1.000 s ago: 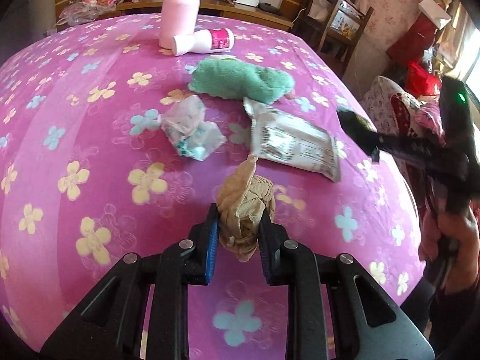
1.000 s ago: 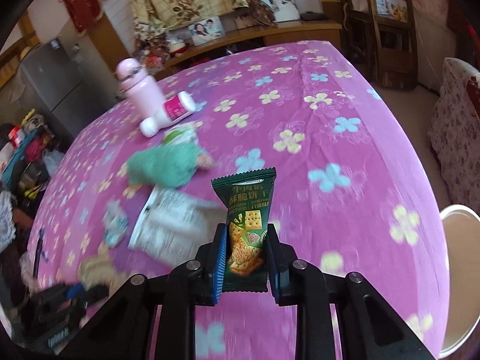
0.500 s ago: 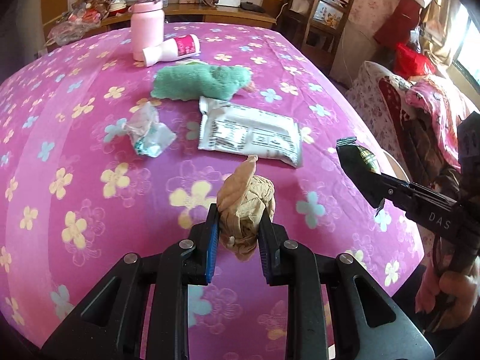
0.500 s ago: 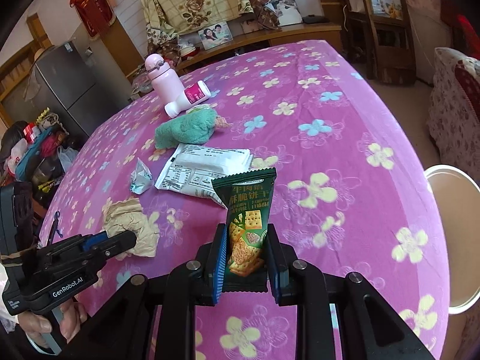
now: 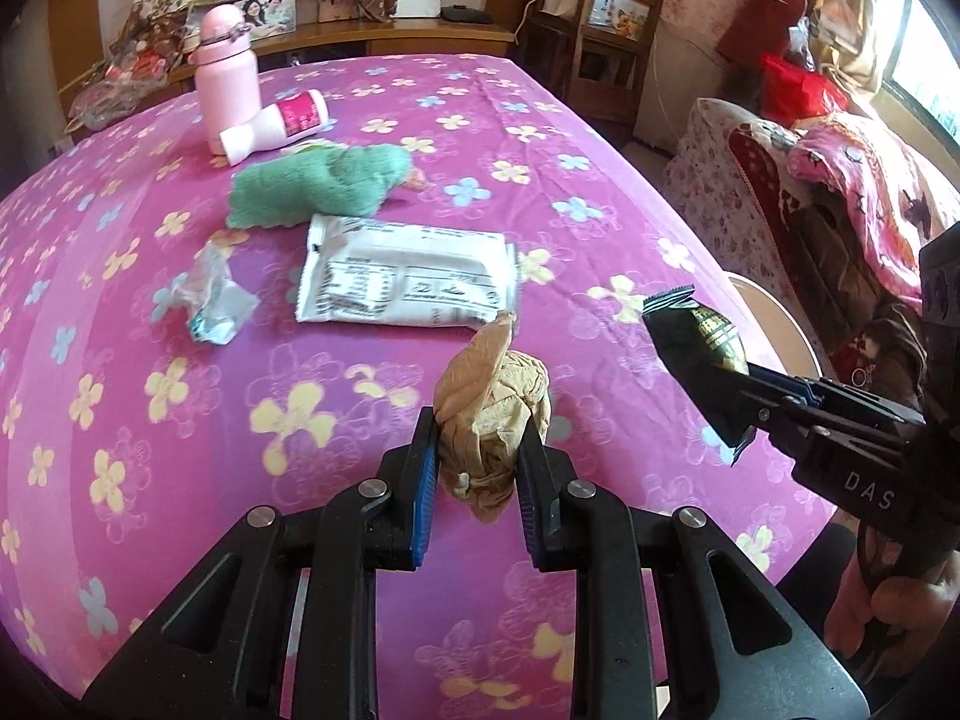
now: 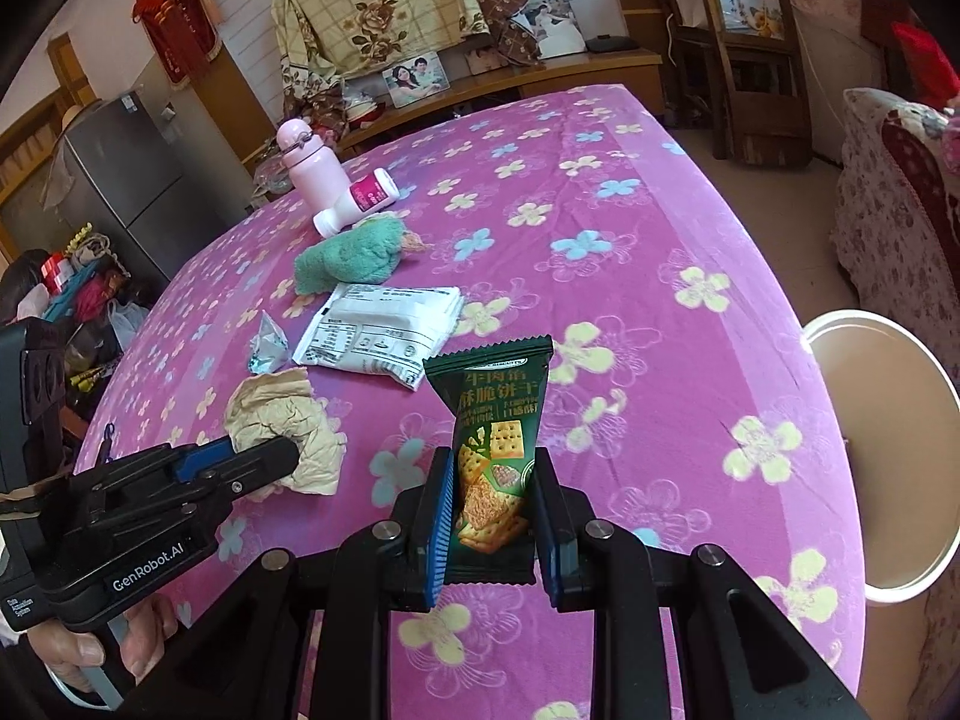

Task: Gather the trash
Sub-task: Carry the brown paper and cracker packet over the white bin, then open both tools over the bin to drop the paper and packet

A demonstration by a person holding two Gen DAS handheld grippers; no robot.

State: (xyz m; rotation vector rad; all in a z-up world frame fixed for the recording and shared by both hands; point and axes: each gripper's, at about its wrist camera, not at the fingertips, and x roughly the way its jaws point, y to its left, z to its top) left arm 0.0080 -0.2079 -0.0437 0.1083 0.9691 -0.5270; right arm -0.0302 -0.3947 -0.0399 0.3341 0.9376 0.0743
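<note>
A pink bottle (image 6: 311, 162) stands upright at about eleven o'clock on the purple flowered tablecloth (image 6: 630, 252), with a small white bottle with a pink label (image 6: 359, 203) lying on its side against its base. Just toward five o'clock from them a green cloth (image 6: 351, 255) lies bunched. Beyond the table's far edge, at twelve o'clock, a framed photo (image 6: 417, 78) leans on a wooden sideboard (image 6: 540, 75). A grey fridge (image 6: 126, 180) stands at ten o'clock, a wooden chair (image 6: 750, 54) at one o'clock.

The counter (image 5: 540, 138), draped in pink floral cloth, bore a far pink bottle (image 5: 227, 78), green towel (image 5: 318, 183), and white packet (image 5: 408, 279).
</note>
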